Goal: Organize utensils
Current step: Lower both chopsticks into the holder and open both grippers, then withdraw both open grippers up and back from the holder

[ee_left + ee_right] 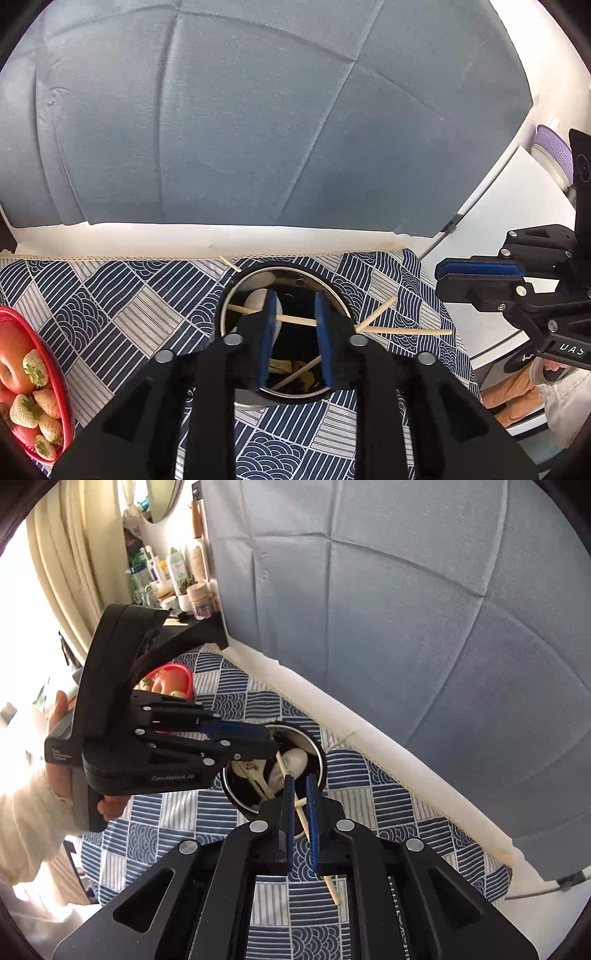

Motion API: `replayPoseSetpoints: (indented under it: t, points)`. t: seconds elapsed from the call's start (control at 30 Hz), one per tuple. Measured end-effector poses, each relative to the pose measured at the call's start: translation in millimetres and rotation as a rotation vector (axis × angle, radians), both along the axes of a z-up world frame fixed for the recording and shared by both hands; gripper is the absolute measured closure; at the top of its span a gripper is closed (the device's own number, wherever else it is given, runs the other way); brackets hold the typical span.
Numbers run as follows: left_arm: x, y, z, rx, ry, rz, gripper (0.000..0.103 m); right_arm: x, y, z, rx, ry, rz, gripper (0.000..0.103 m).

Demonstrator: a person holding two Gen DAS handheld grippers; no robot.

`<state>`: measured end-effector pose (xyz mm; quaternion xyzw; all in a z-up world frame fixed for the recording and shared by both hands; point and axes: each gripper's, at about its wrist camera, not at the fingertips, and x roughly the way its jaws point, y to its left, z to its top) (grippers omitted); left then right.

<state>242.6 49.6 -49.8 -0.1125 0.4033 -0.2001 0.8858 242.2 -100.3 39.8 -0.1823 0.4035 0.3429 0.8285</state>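
A round steel utensil holder (338, 295) stands on the patterned cloth; it also shows in the right wrist view (320, 755). It holds a white spoon (293, 760), a pale utensil and chopsticks (402, 331). My left gripper (295, 317) hangs open over the holder's mouth, jaws either side of a chopstick without touching it; it shows from the side in the right wrist view (255, 738). My right gripper (300, 797) sits at the holder's near rim with a chopstick (328, 884) between its narrowly spaced pads; it shows at the right in the left wrist view (443, 280).
A red bowl of strawberries and apples (27, 384) sits at the cloth's left; it also shows in the right wrist view (173, 681). A blue-grey padded backrest (240, 122) rises behind the table. A white cabinet (498, 236) stands to the right. A shelf of bottles (166, 576) is far left.
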Motion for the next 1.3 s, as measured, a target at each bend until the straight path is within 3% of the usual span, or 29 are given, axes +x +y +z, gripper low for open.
replayPoseSetpoints:
  t: [0.03,0.1,0.3,0.53,0.67,0.93,1.3]
  points:
    - [-2.3,3.8,1.5,0.001,-0.004,0.010,0.071,0.0,-1.2,0.9,0.006,-0.004,-0.005,0.083]
    - [-6.3,12.1,3.0,0.002,0.001,0.032,0.068,-2.0,-5.1,2.7,0.028,-0.017,-0.017,0.060]
    - [-17.2,28.4,7.0,-0.057,0.005,0.038,0.064,-7.4,-16.0,2.5,0.063,-0.040,-0.058,0.041]
    - [-25.1,29.2,11.3,-0.052,-0.005,0.034,0.052,-12.9,-33.8,-12.0,0.064,-0.016,-0.123,0.034]
    - [-31.6,31.0,20.4,-0.040,-0.023,0.035,0.036,-18.5,-40.7,-15.5,0.060,-0.013,-0.141,0.029]
    - [-45.3,37.3,27.2,-0.008,-0.024,0.059,0.019,-30.5,-46.1,-19.3,0.080,-0.032,-0.174,0.018]
    - [-73.7,43.4,27.0,0.088,-0.017,0.117,0.006,-65.3,-45.2,-35.1,0.109,-0.068,-0.262,0.014]
